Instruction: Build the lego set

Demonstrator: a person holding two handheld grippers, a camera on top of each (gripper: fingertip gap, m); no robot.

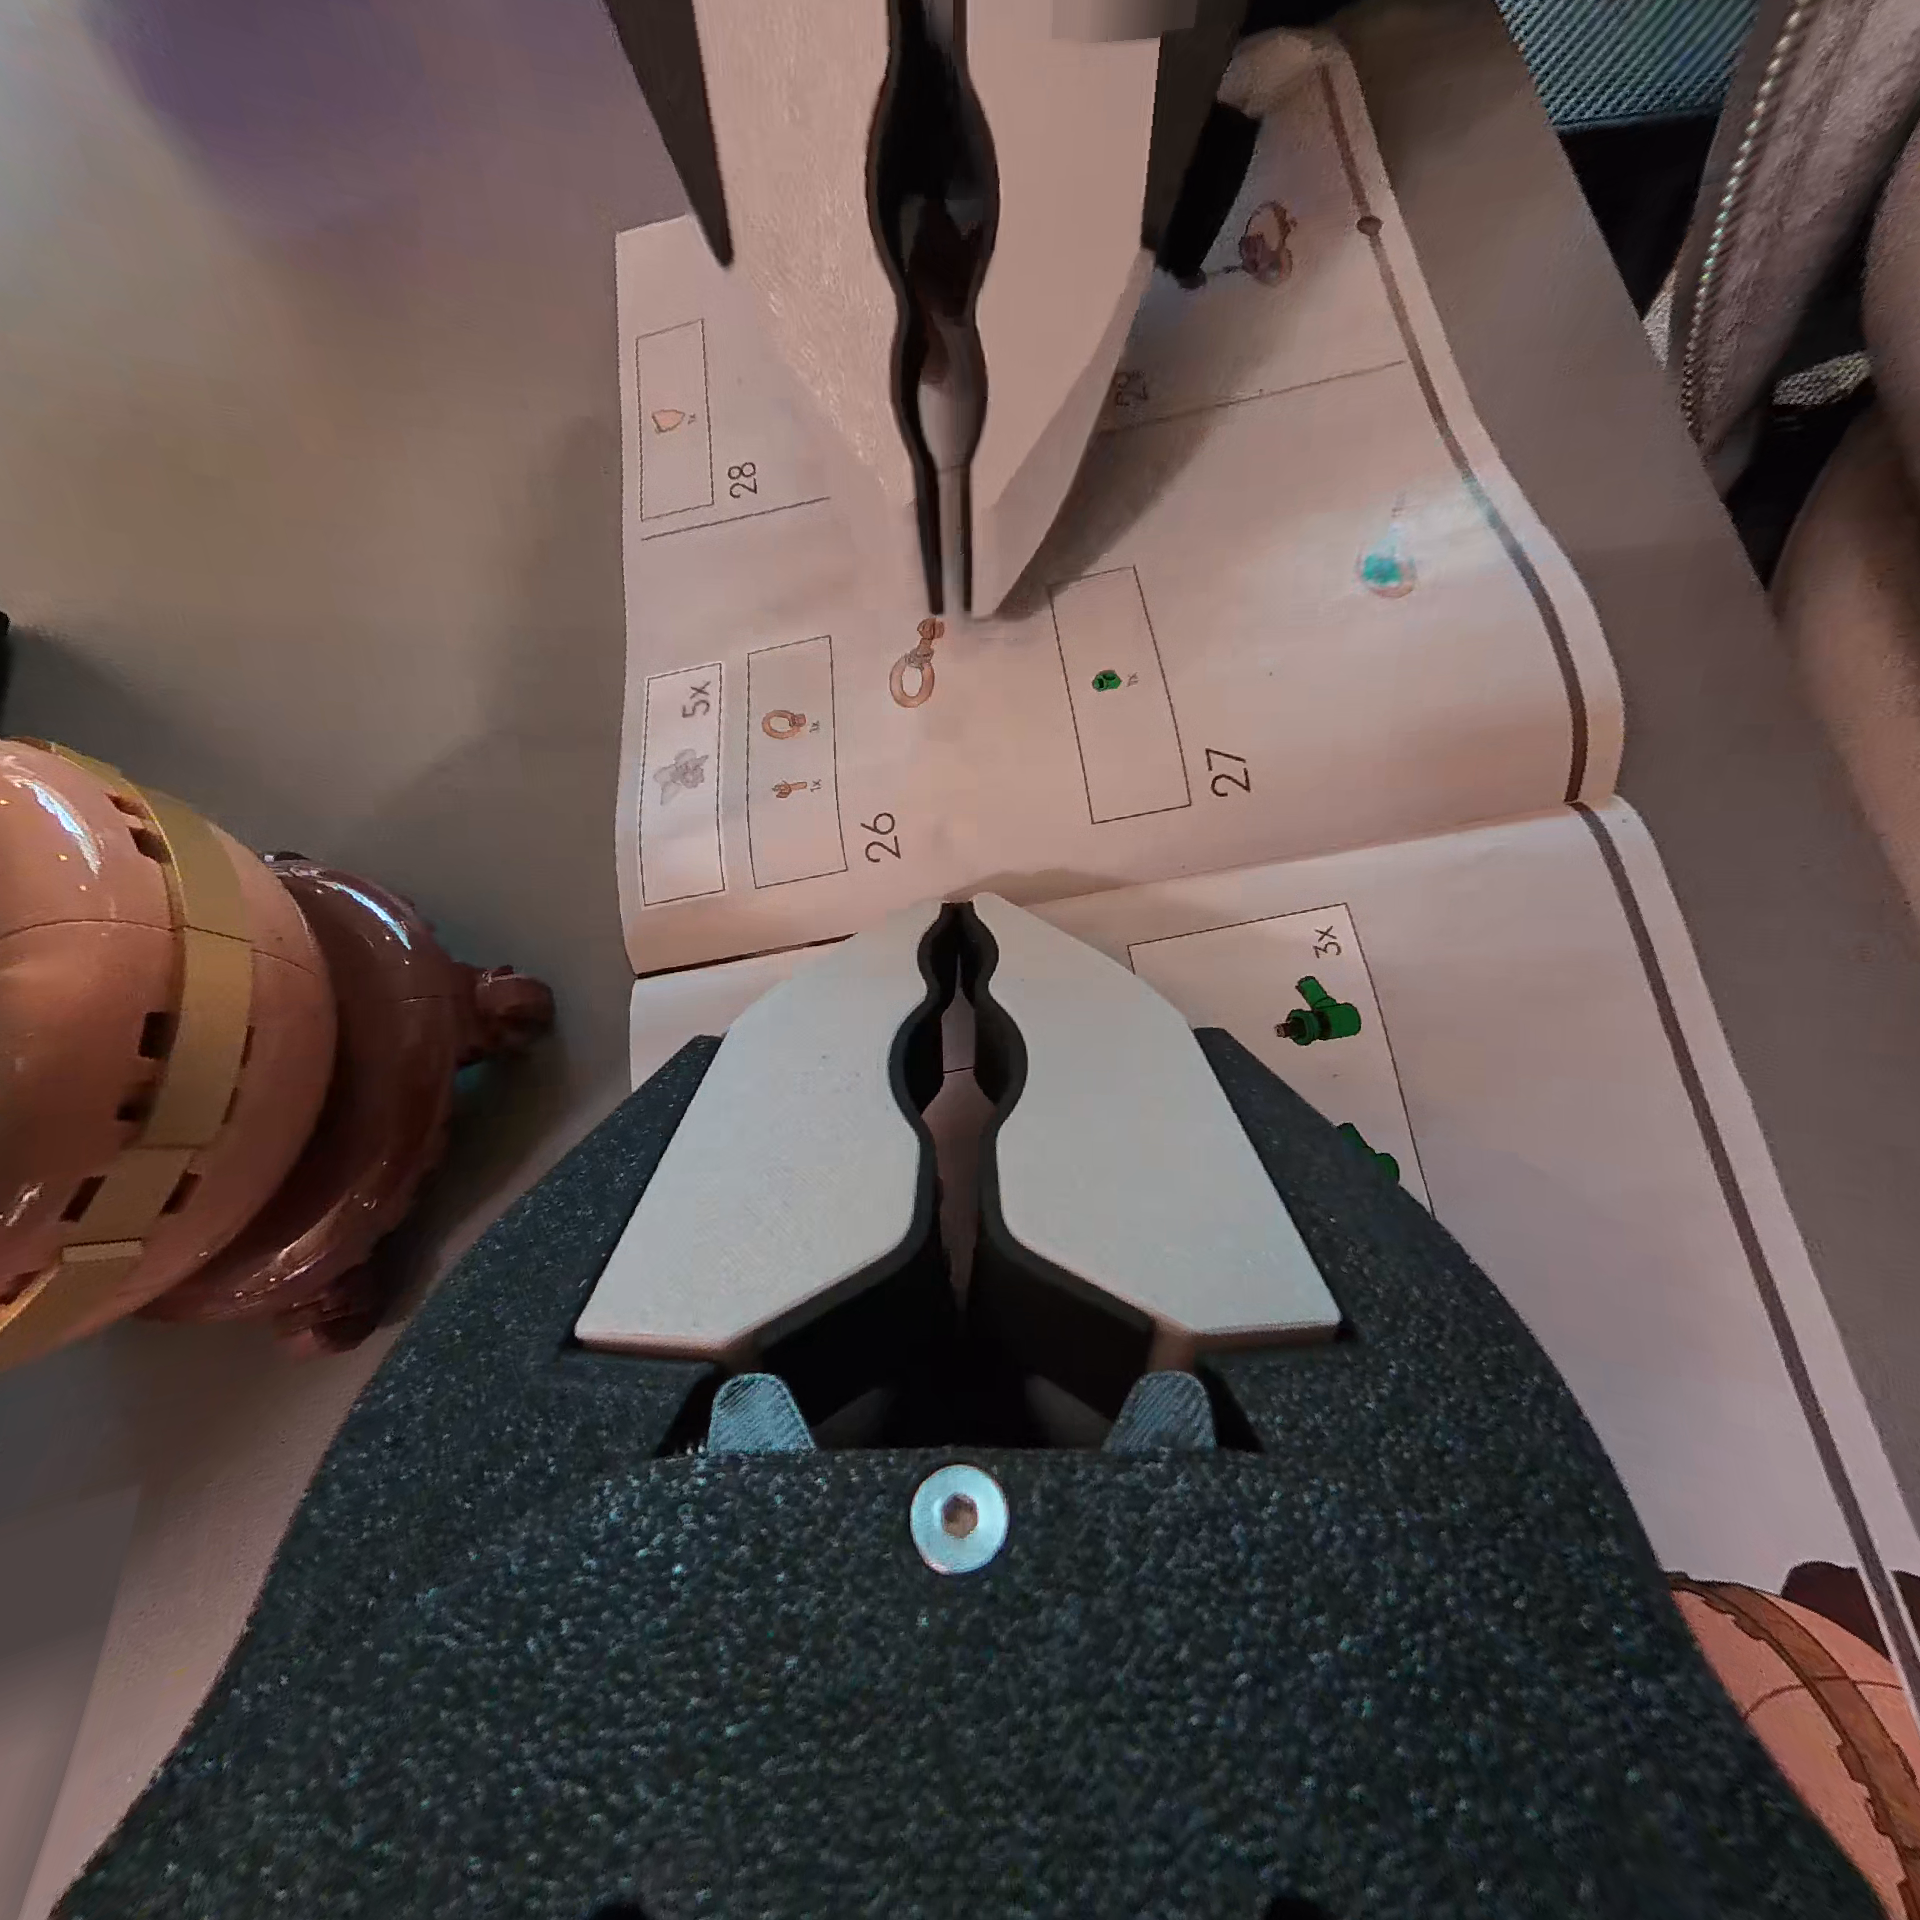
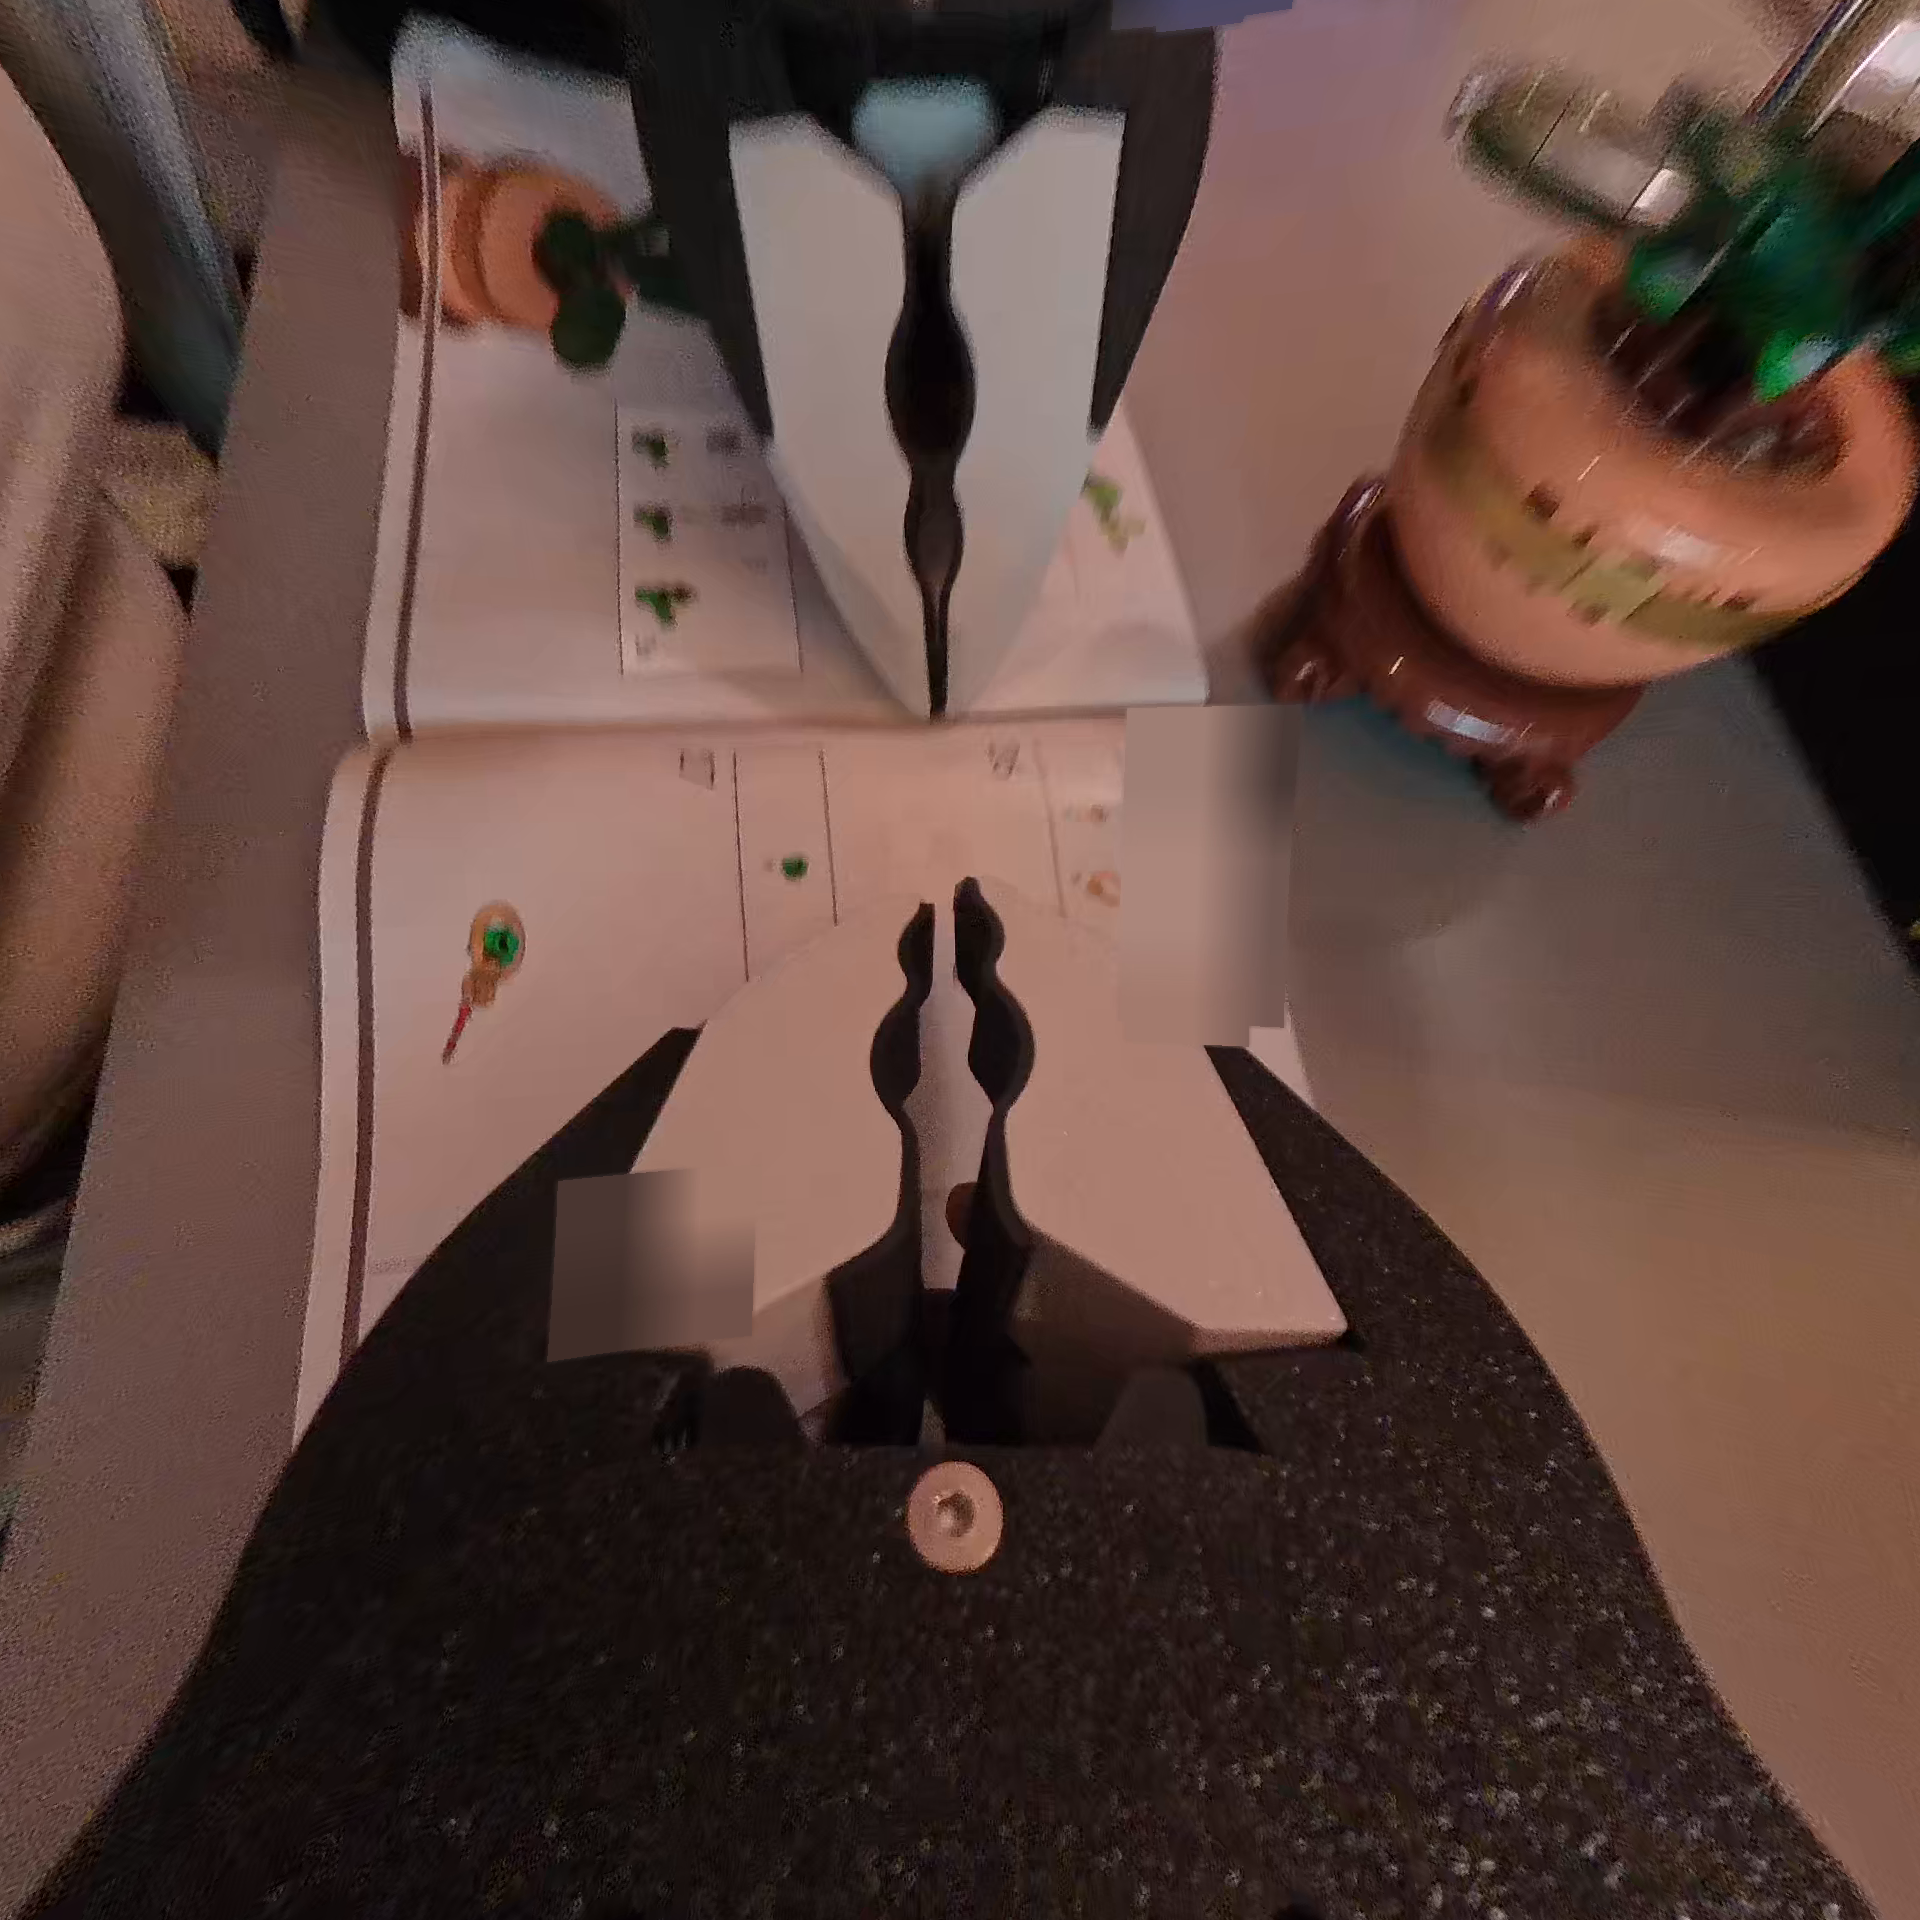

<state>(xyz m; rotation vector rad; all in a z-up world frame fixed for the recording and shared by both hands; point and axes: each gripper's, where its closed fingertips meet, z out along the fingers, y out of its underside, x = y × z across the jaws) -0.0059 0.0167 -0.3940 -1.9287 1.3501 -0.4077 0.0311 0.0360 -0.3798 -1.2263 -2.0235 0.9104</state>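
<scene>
My left gripper point(image 1: 956, 914) is shut, tips touching, with nothing visible in it, above the fold of the open instruction booklet point(image 1: 1299, 665). My right gripper point(image 2: 945, 899) faces it from across the page, almost closed on a small brown piece point(image 2: 961, 1205) deep between its fingers. That piece also shows in the left wrist view point(image 1: 940, 312). The right gripper's tips point(image 1: 951, 608) hover just over the page. The partly built pot model point(image 1: 156, 1039), pink with a tan band and a brown base, stands left of the booklet. In the right wrist view it point(image 2: 1558, 499) is blurred and carries green plant parts point(image 2: 1766, 260).
The booklet point(image 2: 582, 831) lies open on a light table point(image 1: 312, 468). A person's grey zipped garment point(image 1: 1787, 260) is at the table edge beyond the booklet. The left gripper point(image 2: 938, 707) points toward me over the far page.
</scene>
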